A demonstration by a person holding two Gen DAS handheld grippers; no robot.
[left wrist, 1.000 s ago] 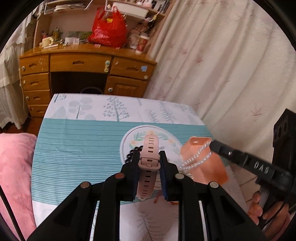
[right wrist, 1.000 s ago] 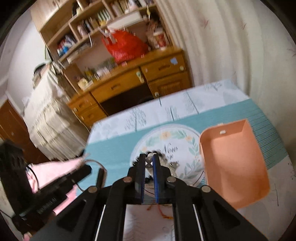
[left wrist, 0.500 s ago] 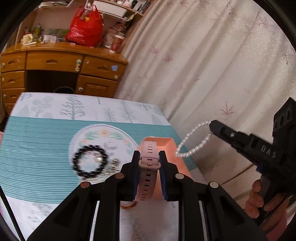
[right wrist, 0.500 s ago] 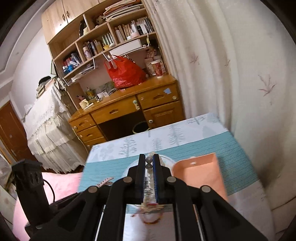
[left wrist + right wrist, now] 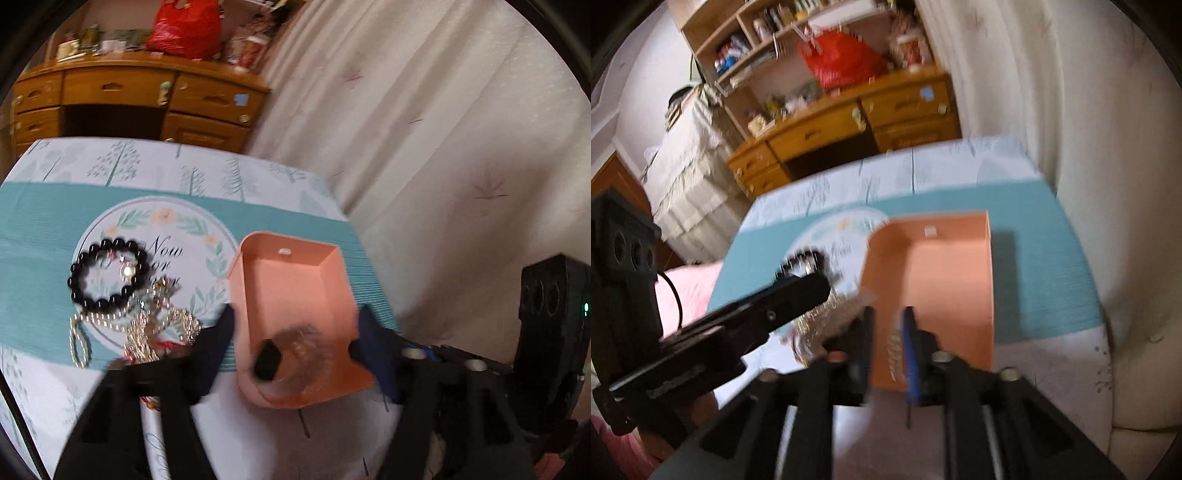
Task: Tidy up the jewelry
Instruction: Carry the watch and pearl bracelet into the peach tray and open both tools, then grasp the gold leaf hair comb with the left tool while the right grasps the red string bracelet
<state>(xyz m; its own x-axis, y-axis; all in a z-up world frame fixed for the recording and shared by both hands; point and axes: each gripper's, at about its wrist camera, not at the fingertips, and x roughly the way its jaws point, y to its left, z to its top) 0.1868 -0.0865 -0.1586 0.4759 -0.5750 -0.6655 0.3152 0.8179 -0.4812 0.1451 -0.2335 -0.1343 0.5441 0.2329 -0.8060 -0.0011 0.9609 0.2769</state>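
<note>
An open salmon-pink box [image 5: 295, 284] sits on the table at the right; it also shows in the right wrist view [image 5: 945, 273]. My left gripper [image 5: 295, 332] is open wide over the box's near end. A blurred watch [image 5: 288, 354] lies in the box below it. My right gripper [image 5: 889, 332] hangs over the box's near edge, jaws a little apart around a pearl strand [image 5: 894, 350]. A black bead bracelet [image 5: 107, 273] and gold and silver chains [image 5: 147, 328] lie on the round print left of the box.
The table has a teal and white tree-print cloth [image 5: 37, 221]. A cream curtain [image 5: 443, 147] hangs close on the right. A wooden desk [image 5: 140, 99] with a red bag [image 5: 184, 29] stands behind. The left gripper's body [image 5: 713, 325] crosses the right wrist view.
My left gripper moved right over the box and opened, letting go of the pink watch into it. My right gripper came down to the box with the pearl strand and its jaws have parted.
</note>
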